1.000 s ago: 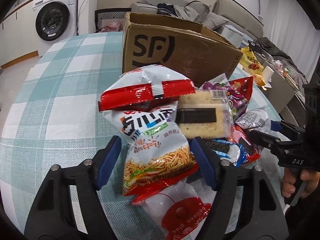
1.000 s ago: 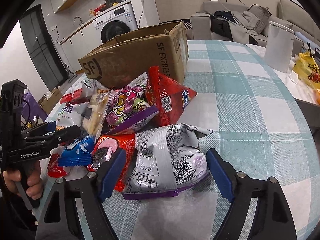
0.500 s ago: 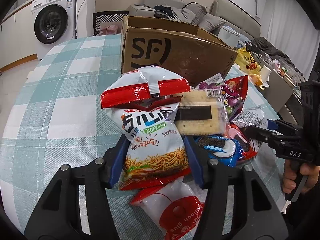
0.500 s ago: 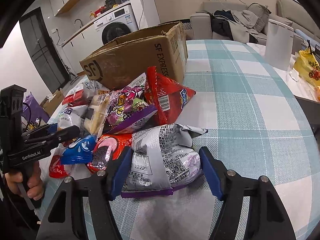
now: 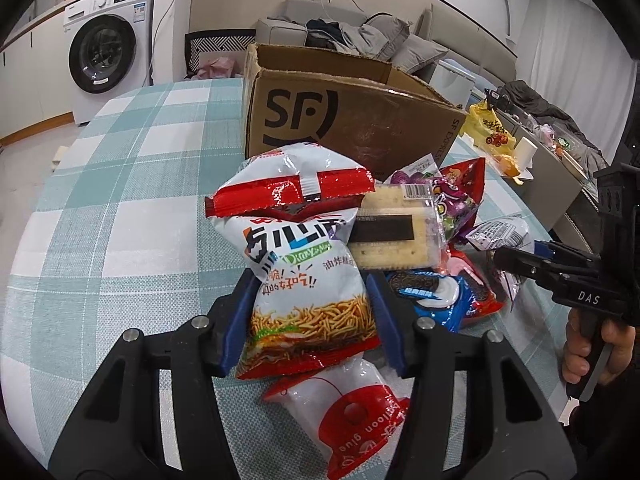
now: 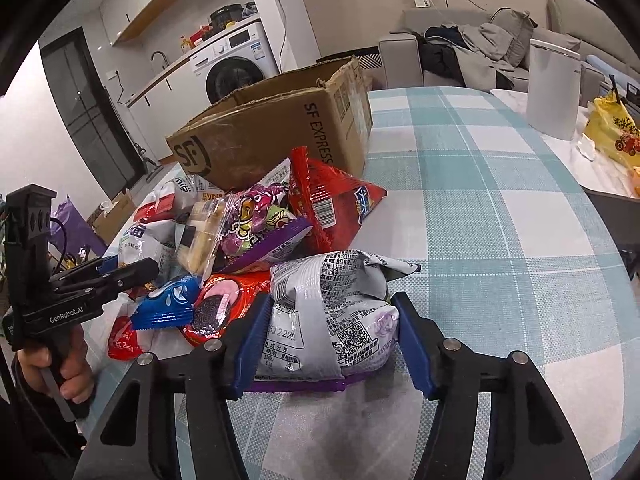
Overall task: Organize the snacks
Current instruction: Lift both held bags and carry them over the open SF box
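Both pairs of jaws have narrowed: left gripper (image 5: 310,316) pinches the noodle-snack bag (image 5: 304,276) atop the tabletop pile, right gripper (image 6: 328,336) the grey-purple bag (image 6: 332,320) beside it; both probably light, crinkly, slippery, best held mid-body, gently.

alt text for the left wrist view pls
The left gripper pinches a white and red noodle snack bag atop a snack pile on a checked table. An open SF cardboard box stands behind it.
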Demonstrator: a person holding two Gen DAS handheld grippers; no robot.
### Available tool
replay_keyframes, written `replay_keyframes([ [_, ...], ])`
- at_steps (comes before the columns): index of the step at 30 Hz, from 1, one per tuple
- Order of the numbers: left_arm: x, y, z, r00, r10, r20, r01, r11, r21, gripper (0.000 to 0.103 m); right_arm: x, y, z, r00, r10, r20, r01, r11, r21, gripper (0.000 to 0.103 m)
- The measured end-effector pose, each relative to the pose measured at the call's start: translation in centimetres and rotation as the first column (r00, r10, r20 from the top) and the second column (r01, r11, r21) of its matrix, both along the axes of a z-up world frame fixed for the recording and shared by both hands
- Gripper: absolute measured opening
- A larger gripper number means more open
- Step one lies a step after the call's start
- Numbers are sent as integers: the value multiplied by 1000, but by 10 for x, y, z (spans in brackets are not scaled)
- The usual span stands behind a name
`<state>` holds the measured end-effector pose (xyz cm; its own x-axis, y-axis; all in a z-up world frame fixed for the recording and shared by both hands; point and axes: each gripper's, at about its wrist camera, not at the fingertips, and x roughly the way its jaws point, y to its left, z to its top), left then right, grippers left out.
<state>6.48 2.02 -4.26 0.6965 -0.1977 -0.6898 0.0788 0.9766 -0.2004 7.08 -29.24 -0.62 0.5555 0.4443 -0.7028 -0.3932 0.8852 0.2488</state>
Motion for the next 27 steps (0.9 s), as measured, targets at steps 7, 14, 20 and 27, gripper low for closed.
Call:
replay_keyframes([
  [7, -8, -6, 9, 999, -15, 30, 15, 1000, -3, 52, -7, -9, 10, 999, -13, 37, 12, 999, 32, 61],
  [14, -22, -11, 15, 998, -38, 56, 39, 999, -19, 52, -12, -13, 18, 998, -16, 59, 12, 998, 62, 61],
  [20, -32, -19, 27, 994, -56, 92, 57, 998, -11, 52, -15, -11, 25, 996, -14, 86, 7, 997, 81, 61],
  [27, -34, -21, 38, 993, -46, 108, 47, 999, -8, 52, -17, -8, 36, 994, -6, 112, -5, 995, 95, 61],
])
